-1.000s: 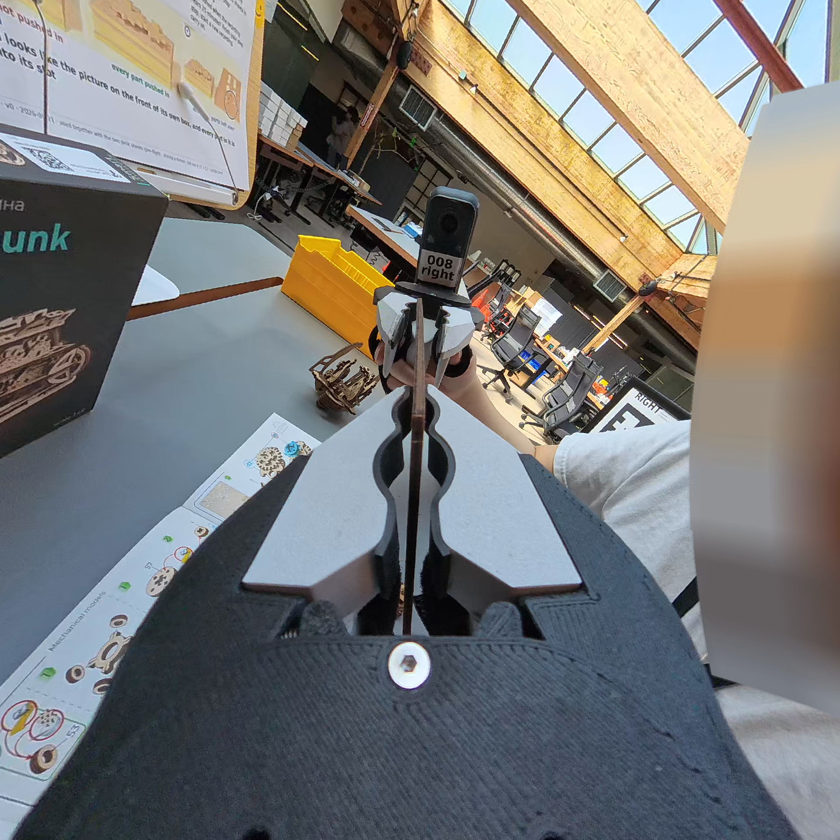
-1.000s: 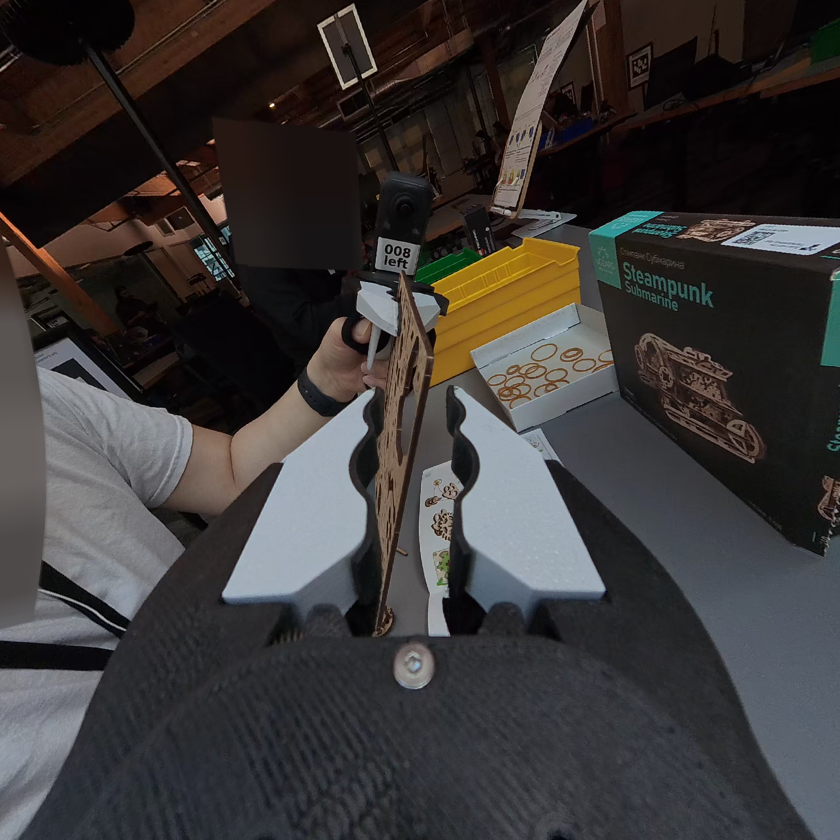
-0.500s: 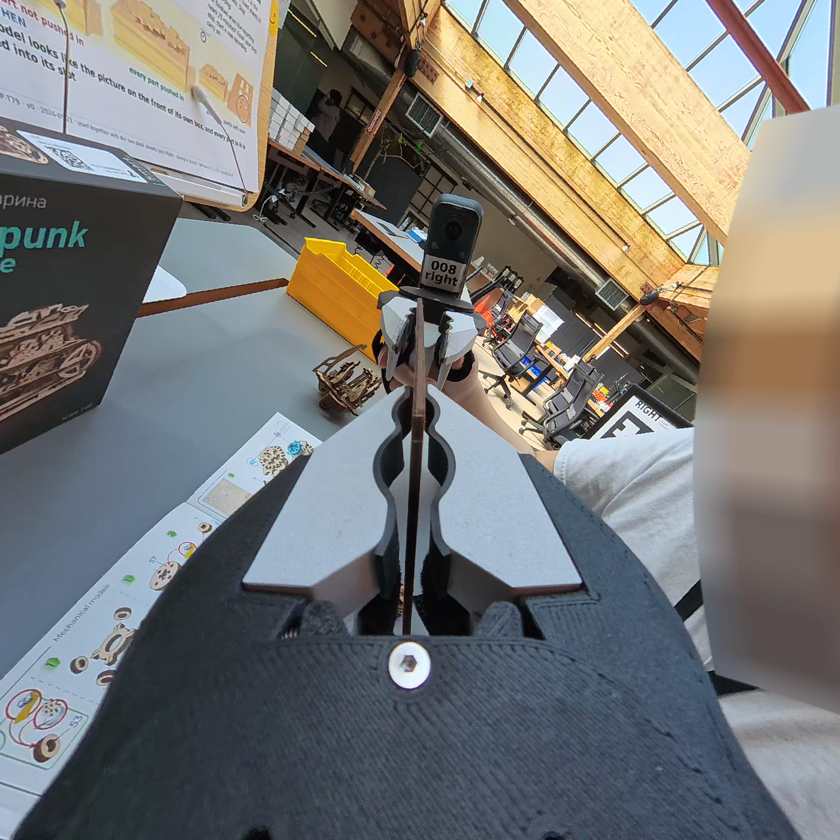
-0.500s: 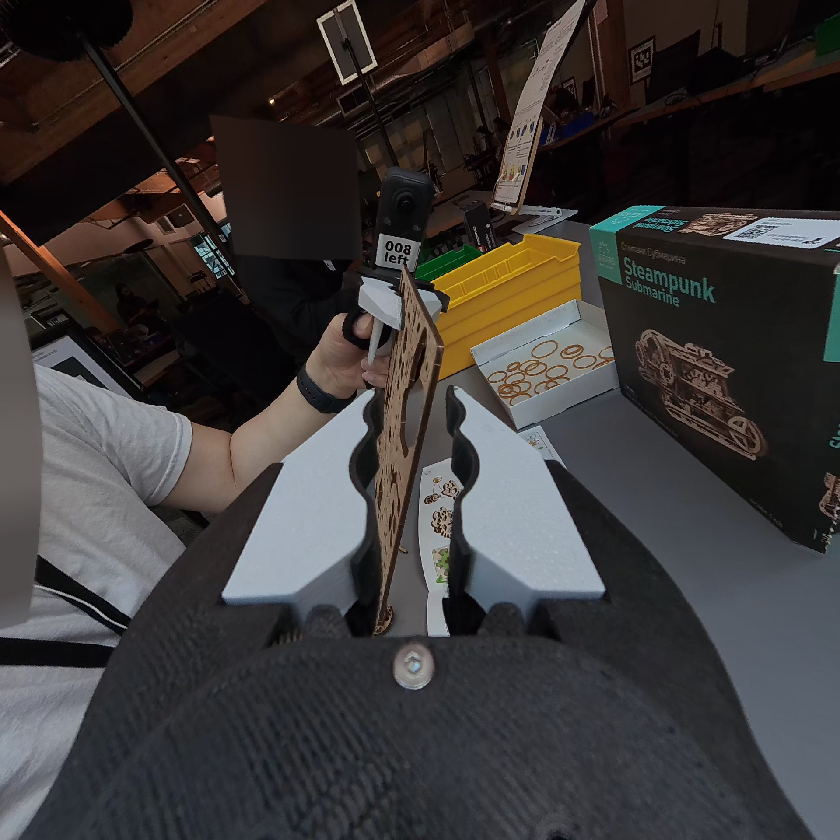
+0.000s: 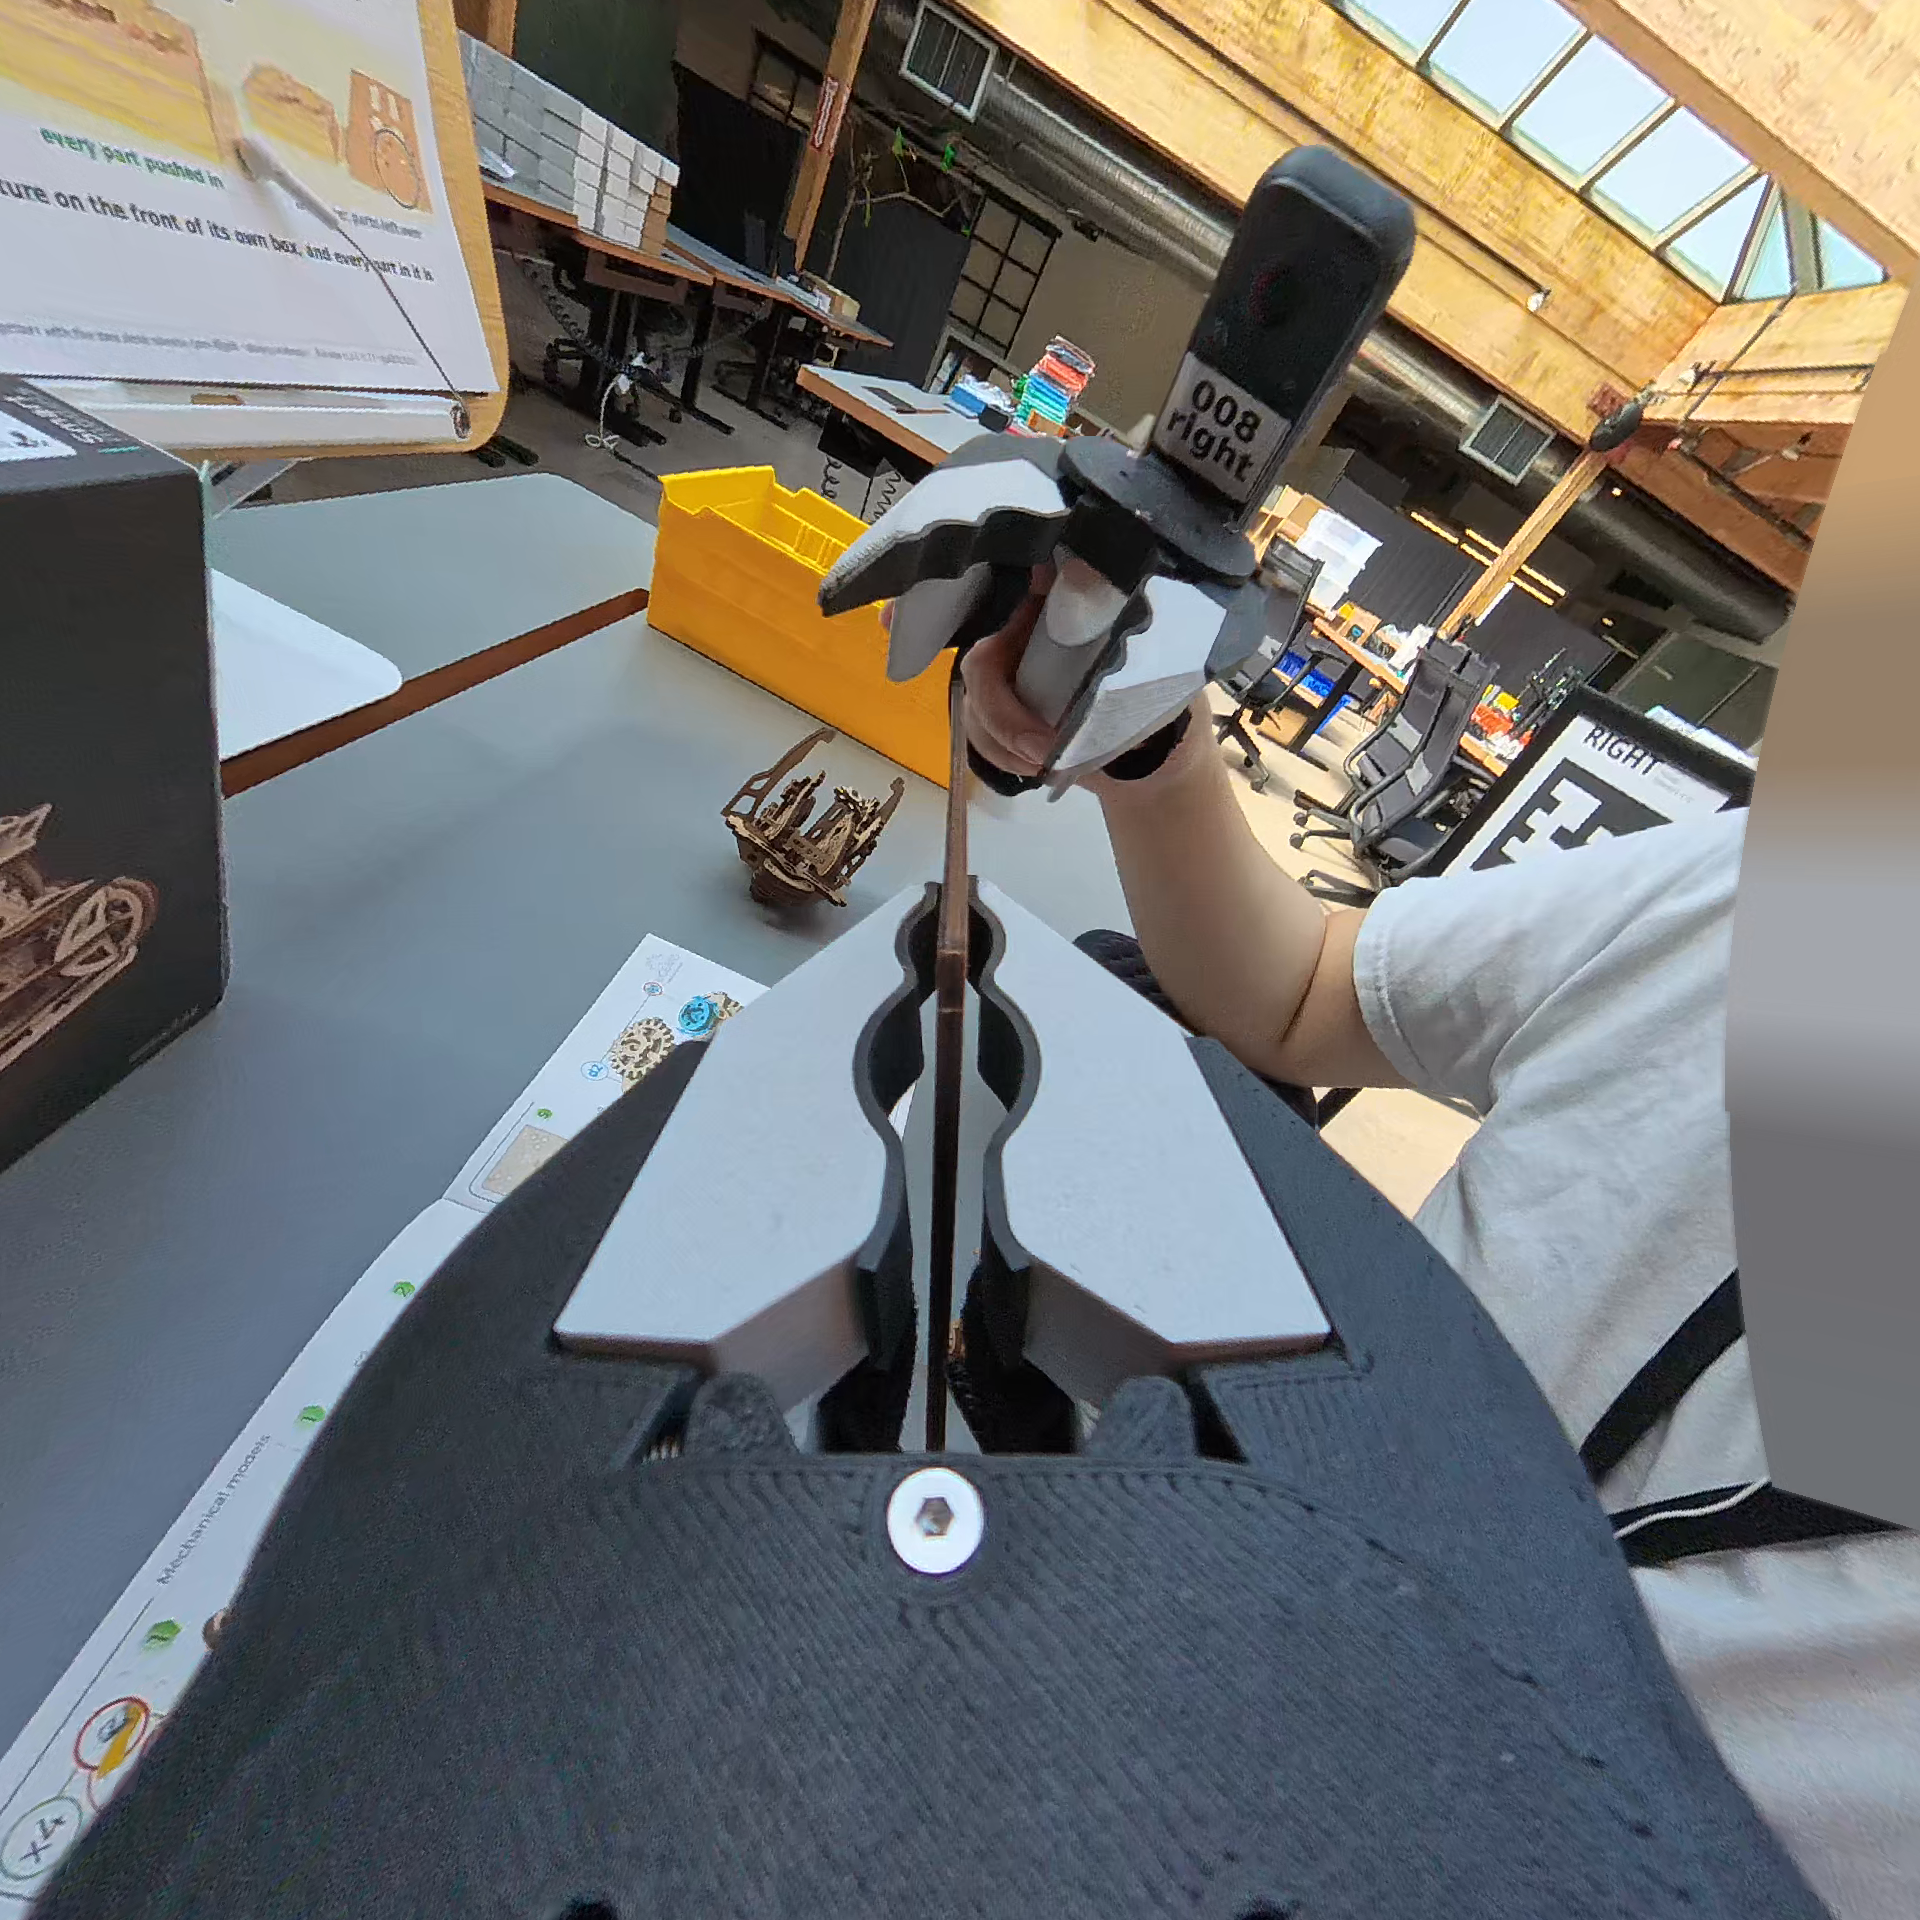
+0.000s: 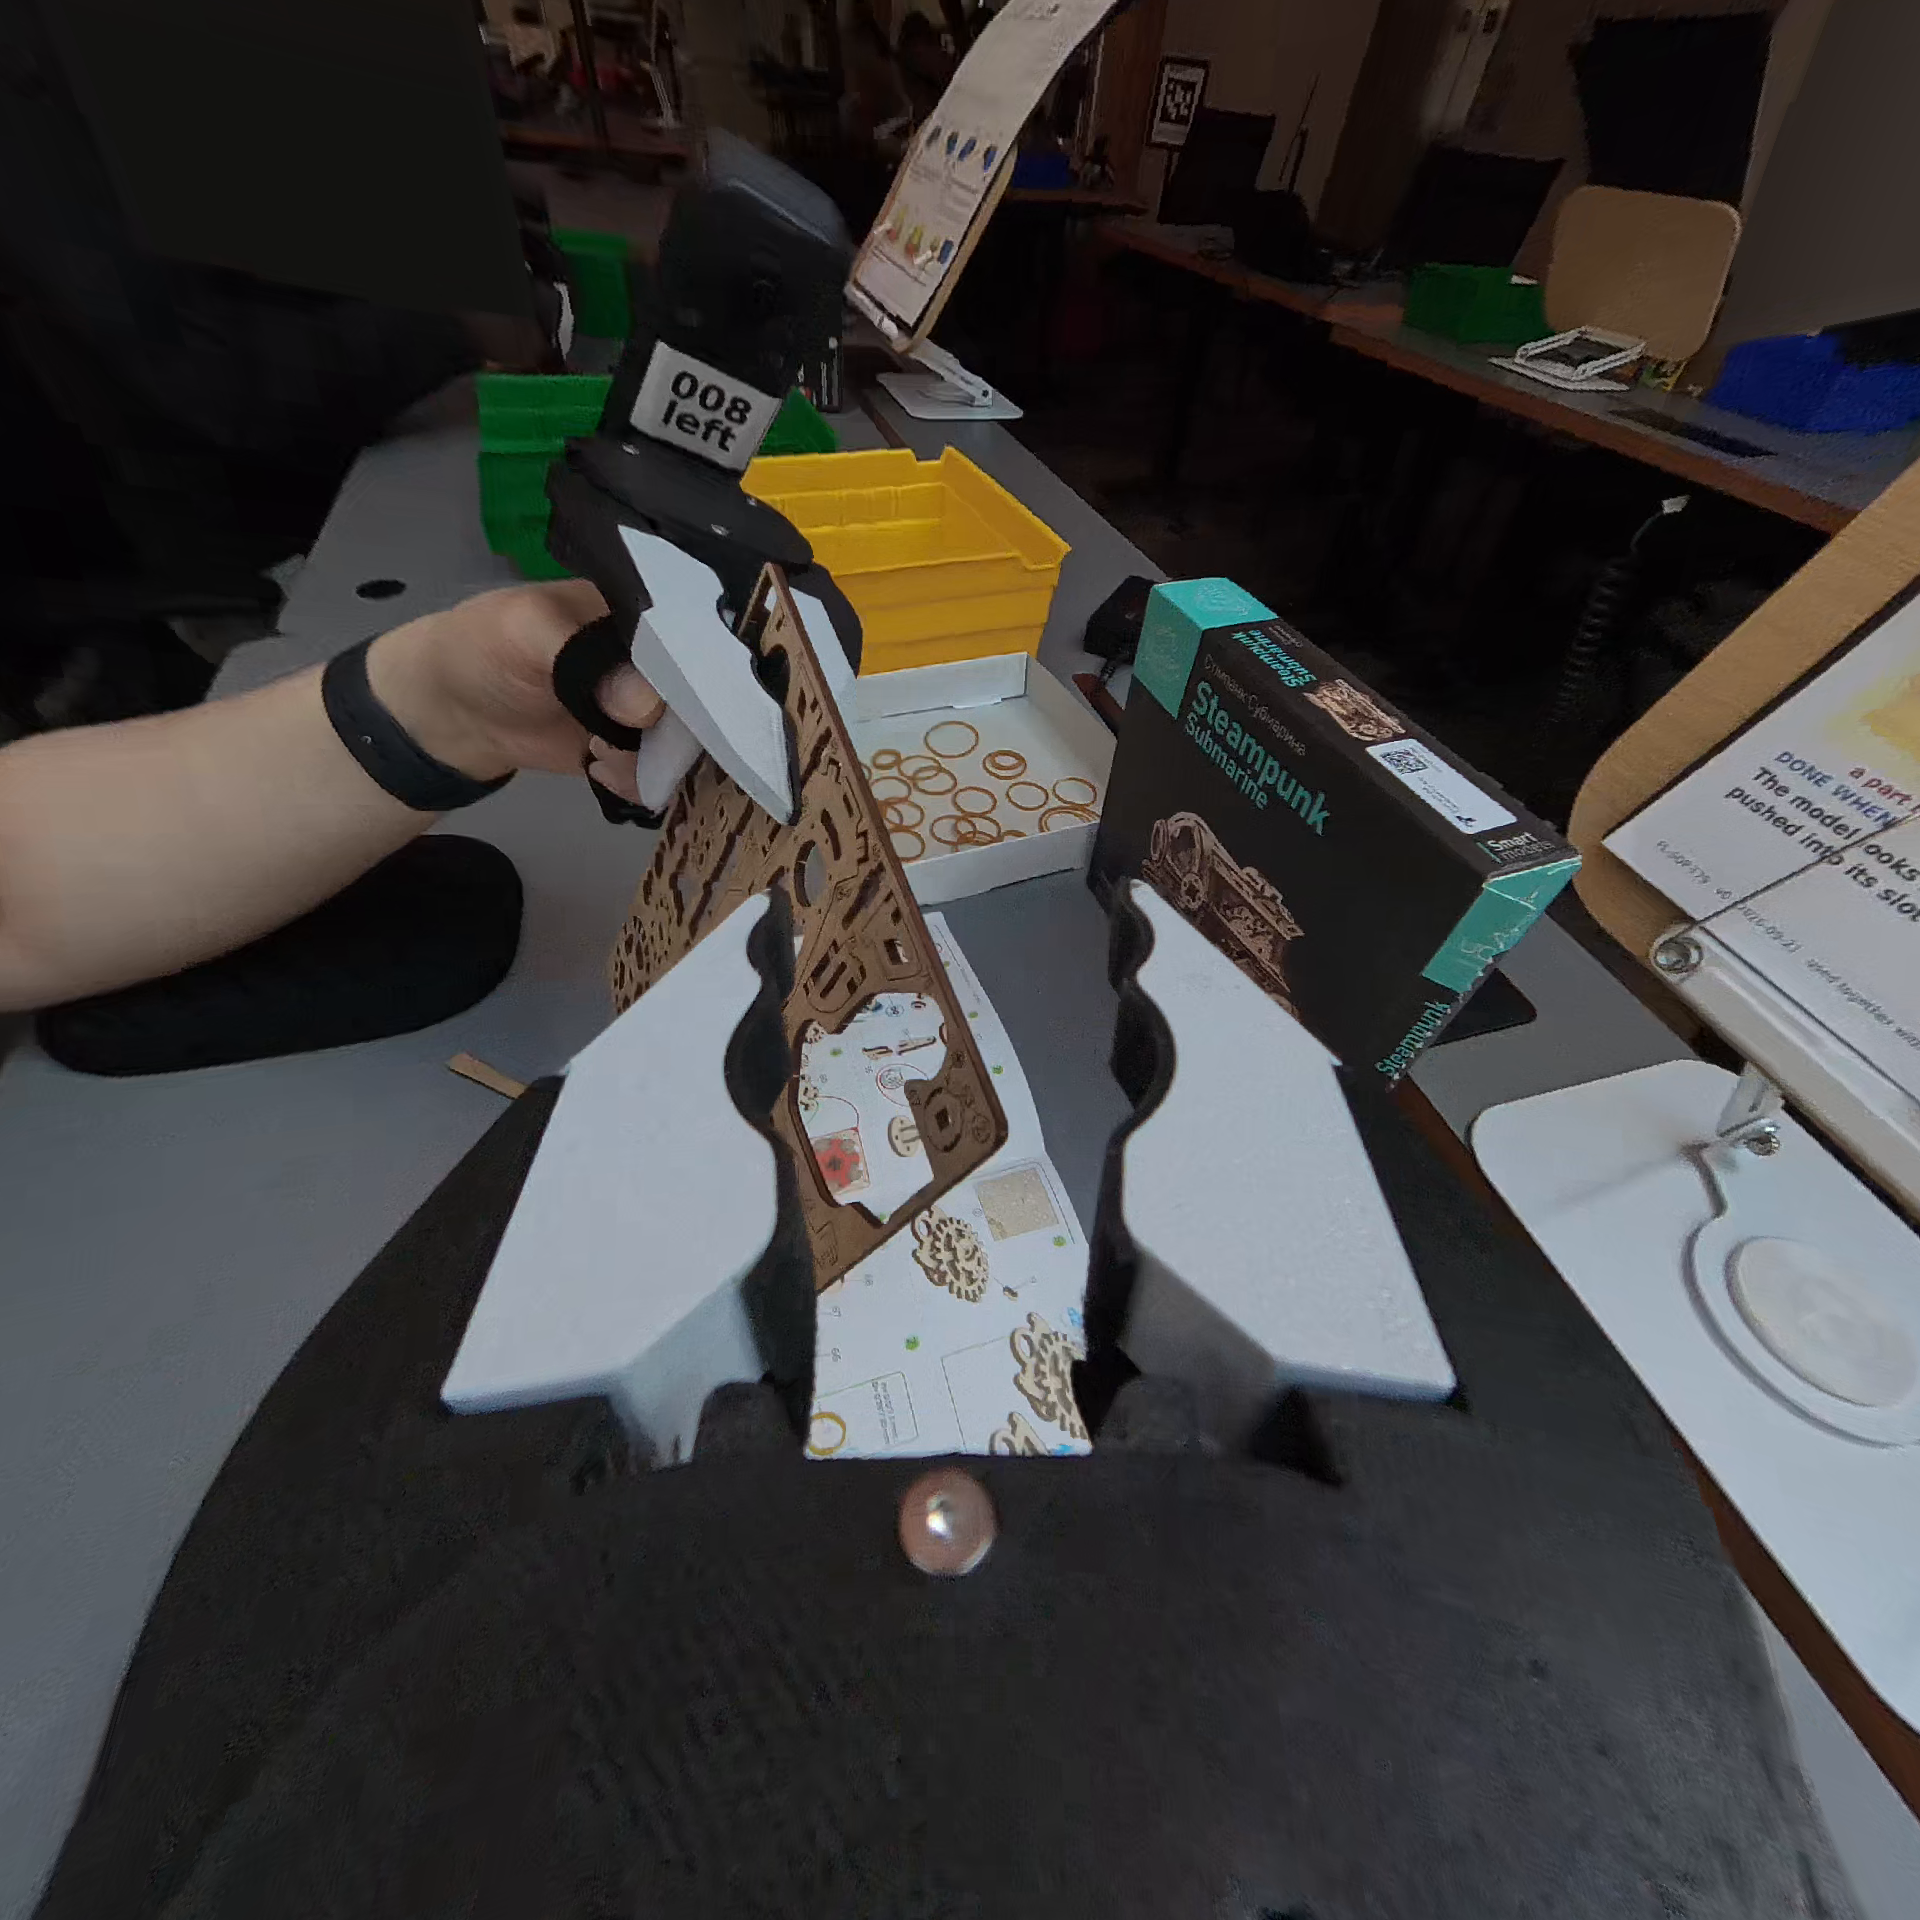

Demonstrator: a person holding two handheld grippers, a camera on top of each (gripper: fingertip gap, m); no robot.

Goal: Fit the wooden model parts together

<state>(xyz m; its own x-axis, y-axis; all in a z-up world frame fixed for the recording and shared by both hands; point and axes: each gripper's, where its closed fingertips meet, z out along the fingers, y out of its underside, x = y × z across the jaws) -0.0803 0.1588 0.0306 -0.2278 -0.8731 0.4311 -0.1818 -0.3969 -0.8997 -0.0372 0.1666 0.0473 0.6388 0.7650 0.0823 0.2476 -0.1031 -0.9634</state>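
I work over a grey desk [image 5: 436, 914]. A dark model box [image 6: 1320, 821] printed with teal lettering stands on it at about two o'clock in the right wrist view. A yellow bin [image 6: 914, 551] sits at twelve o'clock. Nearer lies a white tray of rubber bands [image 6: 966, 790]. An open instruction booklet [image 5: 582, 1091] lies flat beneath my tools.

My left tool [image 5: 940, 914] is clamped on a thin wooden parts sheet [image 5: 951, 1039], which shows only as a dark edge in its own view. My left hand [image 6: 520, 675] holds it raised and tilted, a black band on the wrist. The right wrist view shows the sheet's broad face [image 6: 831, 935], full of laser-cut shapes and holes, hanging down over the booklet.

My right tool [image 6: 940, 997] is spread wide, gripping nothing; the sheet hangs just beside its left finger. In the left wrist view it sits at one o'clock, tipped over in my right hand [image 5: 1003, 696].

Only the left wrist view shows a small part-built wooden model [image 5: 805, 831] on the desk at eleven o'clock. Each tool carries a white tag with black writing. An instruction board [image 5: 239, 208] stands at ten o'clock.
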